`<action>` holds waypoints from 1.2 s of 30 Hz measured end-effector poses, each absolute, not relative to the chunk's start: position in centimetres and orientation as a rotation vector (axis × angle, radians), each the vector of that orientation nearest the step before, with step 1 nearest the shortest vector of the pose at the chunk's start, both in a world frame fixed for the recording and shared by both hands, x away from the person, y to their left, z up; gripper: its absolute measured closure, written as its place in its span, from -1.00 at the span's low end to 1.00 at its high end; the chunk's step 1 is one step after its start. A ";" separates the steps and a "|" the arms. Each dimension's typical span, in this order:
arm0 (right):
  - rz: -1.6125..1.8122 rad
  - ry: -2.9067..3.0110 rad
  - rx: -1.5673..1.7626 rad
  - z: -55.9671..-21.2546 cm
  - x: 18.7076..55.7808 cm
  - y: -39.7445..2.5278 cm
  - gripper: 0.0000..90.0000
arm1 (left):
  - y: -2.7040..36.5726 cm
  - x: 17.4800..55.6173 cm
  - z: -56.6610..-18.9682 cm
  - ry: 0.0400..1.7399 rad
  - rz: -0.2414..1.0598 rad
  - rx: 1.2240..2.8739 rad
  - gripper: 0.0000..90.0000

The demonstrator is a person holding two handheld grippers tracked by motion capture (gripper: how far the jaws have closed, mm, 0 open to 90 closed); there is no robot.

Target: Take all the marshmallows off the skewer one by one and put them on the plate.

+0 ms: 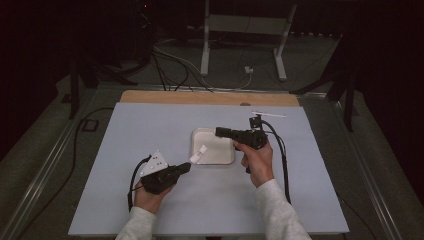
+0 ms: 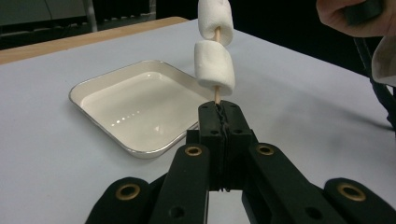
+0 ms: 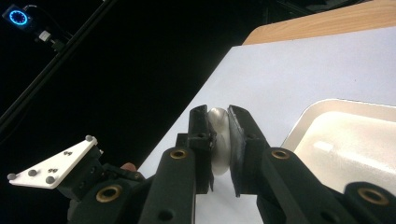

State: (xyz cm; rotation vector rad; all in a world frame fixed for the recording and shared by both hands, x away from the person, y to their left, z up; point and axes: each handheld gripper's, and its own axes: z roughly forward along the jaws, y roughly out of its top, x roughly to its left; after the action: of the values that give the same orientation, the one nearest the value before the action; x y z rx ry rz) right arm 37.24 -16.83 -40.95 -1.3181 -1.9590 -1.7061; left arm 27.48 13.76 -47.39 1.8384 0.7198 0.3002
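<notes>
- The table [image 1: 150,200] under its pale sheet is the biggest thing in front of me, and I work near its middle so both my arms reach in evenly.
- The white square tray [image 1: 222,157] sits at the centre of that sheet, empty; I judge it is there to catch or receive the finished piece.
- My left gripper [image 2: 219,114] is clamped fully closed on the bare lower end of a wooden skewer [image 2: 216,95], holding it upright beside the tray's near corner so the free tip stays open to load.
- Two marshmallows [image 2: 214,67] are already threaded on that skewer, one above the other, the lower one just above my jaws.
- My right gripper [image 3: 218,140], held over the tray's far right edge in the high view, is closed partway on a third marshmallow [image 3: 219,142], squashing it flat between the pads; I judge a firm pinch keeps it from slipping when pushed onto the point.
</notes>
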 end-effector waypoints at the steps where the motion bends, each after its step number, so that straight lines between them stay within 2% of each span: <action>1: -1.713 -1.953 -1.322 -40.9 37.3 -16.9 0.80 | 13.9 27.4 -47.4 0.717 0.296 1.839 1.00; 4: -1.746 -1.947 -1.345 -40.7 37.3 -17.3 0.82 | 14.1 27.3 -47.6 0.729 0.309 1.860 1.00; 6: -1.838 -1.863 -1.388 -39.9 37.5 -19.1 0.82 | 14.9 27.2 -48.3 0.772 0.320 1.896 1.00; 9: -1.854 -1.930 -1.425 -38.6 37.8 -21.0 0.80 | 17.0 27.0 -48.3 0.826 0.309 1.821 1.00; 13: -1.809 -2.015 -1.415 -38.4 37.9 -20.9 0.78 | 17.2 27.0 -48.1 0.835 0.322 1.806 1.00; 27: -1.661 -2.111 -1.451 -41.7 39.4 -18.3 0.73 | 16.9 27.2 -48.0 0.836 0.311 1.787 1.00; 36: -1.514 -2.163 -1.531 -45.3 40.4 -16.9 0.65 | 16.5 27.3 -48.1 0.831 0.299 1.791 1.00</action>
State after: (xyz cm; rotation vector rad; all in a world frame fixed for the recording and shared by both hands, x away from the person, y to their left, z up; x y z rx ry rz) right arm 40.45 -16.85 -45.26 -1.5312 -2.1631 -1.5136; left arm 27.34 16.45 -48.10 1.7911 0.8307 0.2994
